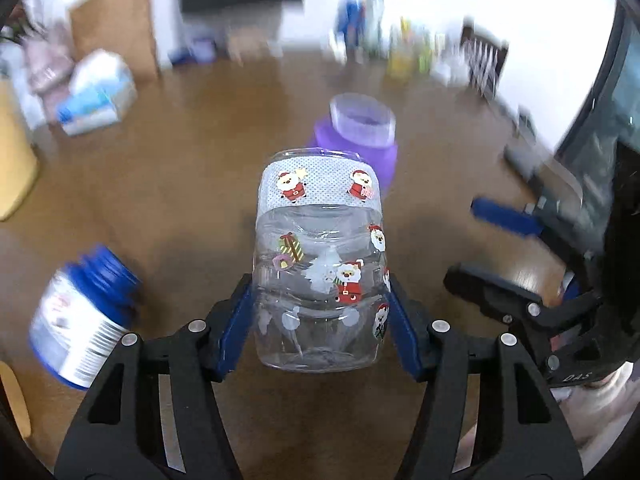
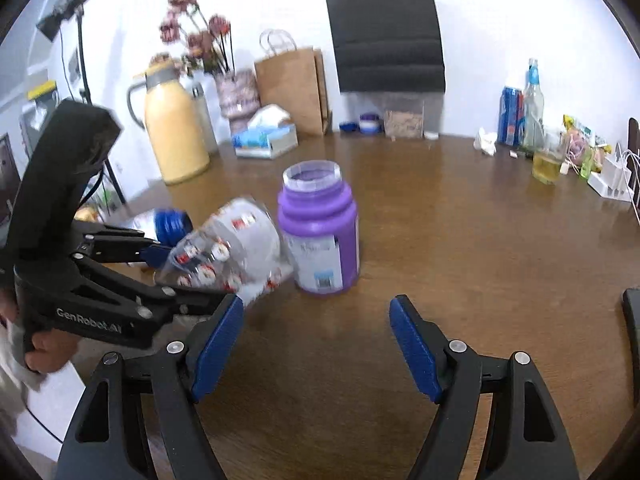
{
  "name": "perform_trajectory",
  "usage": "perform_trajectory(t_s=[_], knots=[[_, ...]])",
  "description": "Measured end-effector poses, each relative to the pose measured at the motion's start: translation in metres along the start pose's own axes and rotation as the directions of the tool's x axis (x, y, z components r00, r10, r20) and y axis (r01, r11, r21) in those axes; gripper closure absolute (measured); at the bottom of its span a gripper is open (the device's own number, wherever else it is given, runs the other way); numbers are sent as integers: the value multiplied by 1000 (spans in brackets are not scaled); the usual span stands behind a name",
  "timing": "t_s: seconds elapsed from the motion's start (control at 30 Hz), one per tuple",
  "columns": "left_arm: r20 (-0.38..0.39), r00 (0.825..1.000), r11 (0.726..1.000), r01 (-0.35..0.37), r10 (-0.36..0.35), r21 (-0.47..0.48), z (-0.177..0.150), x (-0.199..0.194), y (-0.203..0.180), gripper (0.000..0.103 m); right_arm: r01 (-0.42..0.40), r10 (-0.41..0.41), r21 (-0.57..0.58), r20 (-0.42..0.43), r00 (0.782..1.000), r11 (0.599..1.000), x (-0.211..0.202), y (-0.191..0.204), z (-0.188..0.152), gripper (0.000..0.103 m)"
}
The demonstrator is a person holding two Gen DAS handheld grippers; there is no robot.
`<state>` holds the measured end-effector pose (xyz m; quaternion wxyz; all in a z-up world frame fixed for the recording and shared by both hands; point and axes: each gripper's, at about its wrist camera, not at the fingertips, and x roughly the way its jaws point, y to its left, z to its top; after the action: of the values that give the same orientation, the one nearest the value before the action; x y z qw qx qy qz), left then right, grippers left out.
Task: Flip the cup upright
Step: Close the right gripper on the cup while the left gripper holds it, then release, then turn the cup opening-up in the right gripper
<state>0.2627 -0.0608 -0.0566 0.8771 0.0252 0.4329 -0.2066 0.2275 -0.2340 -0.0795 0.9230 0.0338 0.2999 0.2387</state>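
A clear plastic cup (image 1: 320,264) with Santa stickers and a white dotted band is held between the blue pads of my left gripper (image 1: 320,292), which is shut on it. In the right wrist view the cup (image 2: 228,248) is tilted on its side above the brown table, held by the left gripper (image 2: 160,276). My right gripper (image 2: 316,344) is open and empty, low over the table in front of the cup. The right gripper also shows at the right of the left wrist view (image 1: 492,252).
A purple jar (image 2: 320,240) with a clear open rim stands just right of the cup; it also shows in the left wrist view (image 1: 356,136). A blue-lidded jar (image 1: 84,316) lies on its side at left. A yellow thermos (image 2: 172,128), tissue box (image 2: 266,138), paper bags and bottles line the table's far edge.
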Motion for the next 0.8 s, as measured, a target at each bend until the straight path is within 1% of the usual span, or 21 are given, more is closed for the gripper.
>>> perform_trajectory(t_s=[0.03, 0.07, 0.1, 0.13, 0.2, 0.23, 0.27, 0.3, 0.33, 0.37, 0.4, 0.43, 0.47, 0.5, 0.53, 0.57, 0.6, 0.67, 0.7, 0.77, 0.8], knots=[[83, 995, 998, -56, 56, 4, 3, -13, 1, 45, -48, 48, 25, 28, 998, 999, -4, -1, 10, 23], [143, 980, 990, -140, 138, 7, 5, -22, 1, 45, -84, 82, 37, 44, 996, 996, -5, -1, 17, 23], [187, 963, 980, -200, 195, 8, 8, -27, 0, 45, -139, 136, 45, 67, 988, 989, -6, 0, 28, 23], [241, 946, 974, -226, 219, 2, 9, -34, 0, 45, -184, 180, 43, 78, 981, 982, -4, 1, 38, 23], [327, 921, 976, -216, 212, -25, 11, -45, 3, 45, -274, 270, 38, 80, 959, 961, 8, 6, 66, 23], [386, 902, 980, -195, 191, -29, 11, -52, 4, 45, -305, 302, 38, 78, 950, 951, 12, 8, 75, 23], [431, 884, 982, -186, 179, -28, 10, -57, 4, 45, -351, 347, 45, 79, 935, 935, 18, 9, 86, 23], [477, 860, 981, -190, 181, -30, 10, -62, 4, 45, -414, 409, 67, 77, 909, 908, 27, 9, 101, 23], [512, 836, 976, -216, 200, -29, 13, -63, 3, 45, -459, 454, 87, 68, 888, 884, 34, 9, 110, 23], [533, 818, 971, -239, 217, -28, 15, -64, 3, 45, -493, 489, 106, 61, 870, 864, 43, 9, 117, 23], [548, 806, 969, -246, 225, -36, 17, -65, 3, 45, -540, 539, 133, 44, 841, 831, 56, 7, 127, 22], [556, 803, 971, -234, 216, -40, 20, -64, 7, 45, -569, 574, 166, 23, 819, 805, 69, 6, 137, 22], [550, 811, 976, -217, 198, -33, 24, -61, 12, 45, -581, 589, 179, 11, 808, 794, 79, 5, 144, 22], [552, 813, 979, -202, 186, -33, 29, -58, 17, 45, -610, 622, 183, -11, 783, 771, 90, 7, 152, 22], [566, 807, 983, -177, 167, -36, 29, -58, 23, 45, -636, 651, 187, -31, 758, 749, 100, 9, 157, 22], [577, 803, 987, -157, 150, -37, 30, -57, 26, 45, -637, 656, 204, -31, 754, 743, 108, 8, 161, 26], [578, 803, 988, -144, 145, -48, 32, -55, 31, 44, -639, 660, 218, -34, 751, 738, 116, 7, 165, 35], [561, 818, 992, -104, 126, -73, 39, -51, 41, 42, -618, 638, 203, -48, 769, 760, 124, 9, 170, 36], [543, 831, 992, -88, 123, -90, 42, -47, 46, 41, -583, 597, 163, -50, 801, 796, 128, 13, 172, 37], [489, 865, 991, -61, 110, -116, 47, -36, 57, 38, -508, 511, 66, -45, 858, 859, 126, 17, 176, 37], [462, 882, 991, -42, 97, -128, 48, -31, 63, 35, -435, 435, -21, -30, 900, 900, 124, 24, 176, 37]])
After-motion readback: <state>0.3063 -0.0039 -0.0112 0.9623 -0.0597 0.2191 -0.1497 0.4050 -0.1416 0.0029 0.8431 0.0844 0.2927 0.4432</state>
